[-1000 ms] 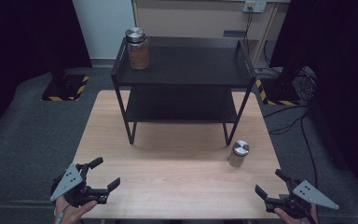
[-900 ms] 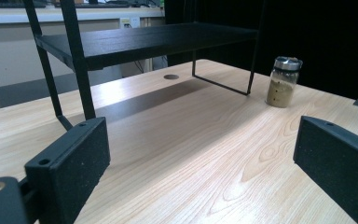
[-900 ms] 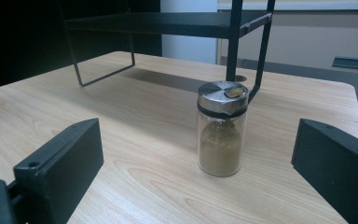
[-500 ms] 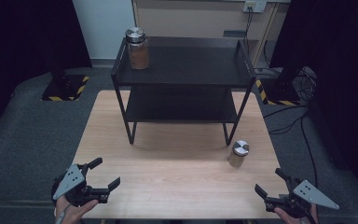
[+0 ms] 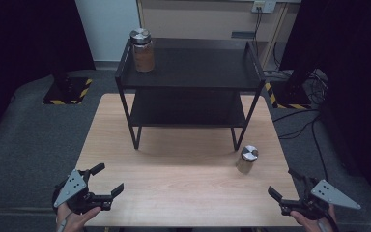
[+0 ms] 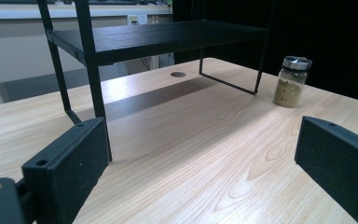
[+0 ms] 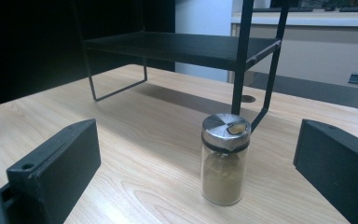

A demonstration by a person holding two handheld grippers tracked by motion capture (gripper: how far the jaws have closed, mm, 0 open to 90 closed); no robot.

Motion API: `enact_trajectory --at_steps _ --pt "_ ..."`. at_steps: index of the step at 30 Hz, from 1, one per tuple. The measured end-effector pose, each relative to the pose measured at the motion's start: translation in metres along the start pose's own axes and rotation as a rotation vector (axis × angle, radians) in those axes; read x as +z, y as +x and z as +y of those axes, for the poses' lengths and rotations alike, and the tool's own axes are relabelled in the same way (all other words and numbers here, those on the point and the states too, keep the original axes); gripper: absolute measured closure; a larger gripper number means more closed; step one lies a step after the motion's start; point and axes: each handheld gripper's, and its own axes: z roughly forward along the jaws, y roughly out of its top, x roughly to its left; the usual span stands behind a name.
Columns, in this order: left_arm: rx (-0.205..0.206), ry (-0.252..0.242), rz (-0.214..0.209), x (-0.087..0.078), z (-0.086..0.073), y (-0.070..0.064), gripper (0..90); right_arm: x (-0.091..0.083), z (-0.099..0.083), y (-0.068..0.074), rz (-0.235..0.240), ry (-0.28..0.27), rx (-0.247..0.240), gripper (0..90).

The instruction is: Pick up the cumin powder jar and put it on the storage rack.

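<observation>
Spice jar [image 5: 248, 158] stands upright on the wooden table [image 5: 174, 183] in the high view, ahead of the right gripper [image 5: 290, 191] and well apart from the left gripper [image 5: 107, 181] — both with jaws spread wide, holding nothing. From the left gripper view, it sits far beyond the right-hand jaw, beside the black shelf rack [image 6: 158, 39]. From the right gripper view, it stands near, between the wide jaws — untouched.
</observation>
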Motion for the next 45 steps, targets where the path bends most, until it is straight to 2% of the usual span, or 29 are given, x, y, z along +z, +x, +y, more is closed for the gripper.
enact_trajectory --at_steps 13,15,27,34,45 --pt "-0.005 0.006 0.009 -0.001 0.0 -0.001 1.5 -0.003 0.04 -0.023 0.041 -0.002 -0.028 1.2" --pt "-0.015 0.005 0.008 -0.001 -0.001 0.0 1.5 -0.002 0.045 -0.025 0.043 0.003 -0.032 1.2" --pt "-0.011 0.007 0.005 -0.001 0.0 0.0 1.5 0.008 0.073 -0.042 0.056 0.049 -0.063 1.3" --pt "-0.017 0.011 0.013 -0.001 0.0 0.0 1.5 0.026 0.08 -0.047 0.057 0.089 -0.08 1.4" --pt "-0.011 0.018 0.012 0.0 0.001 -0.001 1.5 0.058 0.073 -0.051 0.061 0.153 -0.084 1.7"
